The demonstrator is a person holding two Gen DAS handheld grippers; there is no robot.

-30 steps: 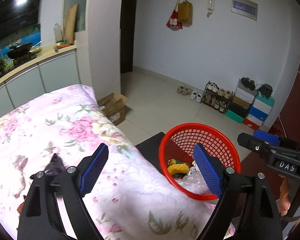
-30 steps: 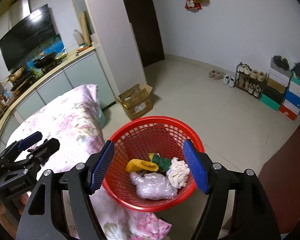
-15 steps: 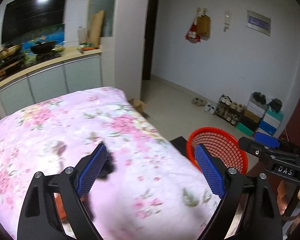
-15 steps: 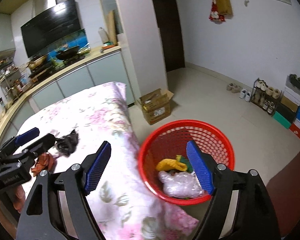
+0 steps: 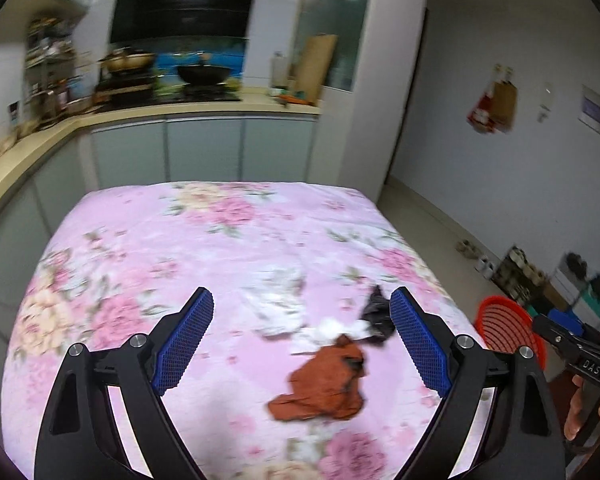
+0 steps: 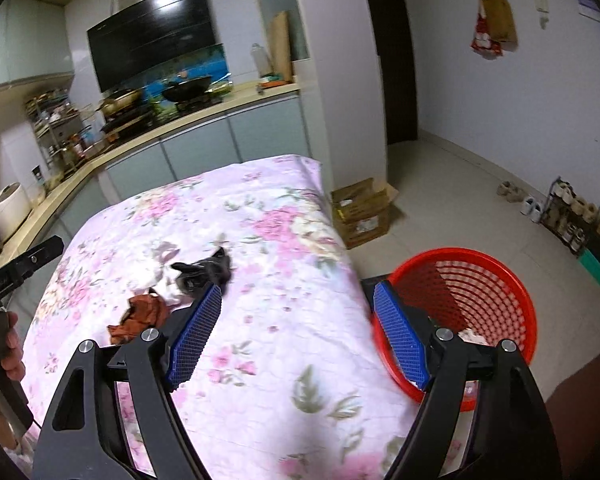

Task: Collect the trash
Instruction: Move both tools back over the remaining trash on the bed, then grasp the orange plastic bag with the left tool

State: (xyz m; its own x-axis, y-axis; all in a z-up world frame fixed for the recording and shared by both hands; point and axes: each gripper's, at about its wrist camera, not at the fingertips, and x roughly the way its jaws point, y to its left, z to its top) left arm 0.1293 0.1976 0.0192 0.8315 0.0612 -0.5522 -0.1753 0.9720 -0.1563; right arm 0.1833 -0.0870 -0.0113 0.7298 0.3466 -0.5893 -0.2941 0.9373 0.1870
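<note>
We see a tabletop (image 5: 148, 240) under a pink floral cloth, backed by a kitchen counter (image 5: 204, 108) carrying a wok (image 5: 203, 74). Off the tabletop's right edge, on the floor, stands a red basket (image 6: 516, 280), with a pale crumpled scrap (image 6: 470, 336) showing in its bottom behind our right claw. A cardboard box (image 6: 362, 210) sits on the floor by the tabletop's far corner. The trash lies together toward the near right part of the cloth: a rust-brown rag (image 5: 326, 384), its long axis slanting from near-left up toward far-right; a white crumpled piece (image 5: 332, 326) touching its far end; and a black scrap (image 5: 376, 312) just beyond, with a thin point sticking away from us. Blur hides their finer shape. Our left claw (image 5: 302, 340) hangs over the cloth with its blue pads wide apart and gripping nothing; the rag lies between and below them, the black scrap just beside the right pad. Our right claw (image 6: 298, 336) is likewise spread wide and empty, straddling the tabletop's right edge, one pad near the black scrap and the other in front of the basket rim.
</note>
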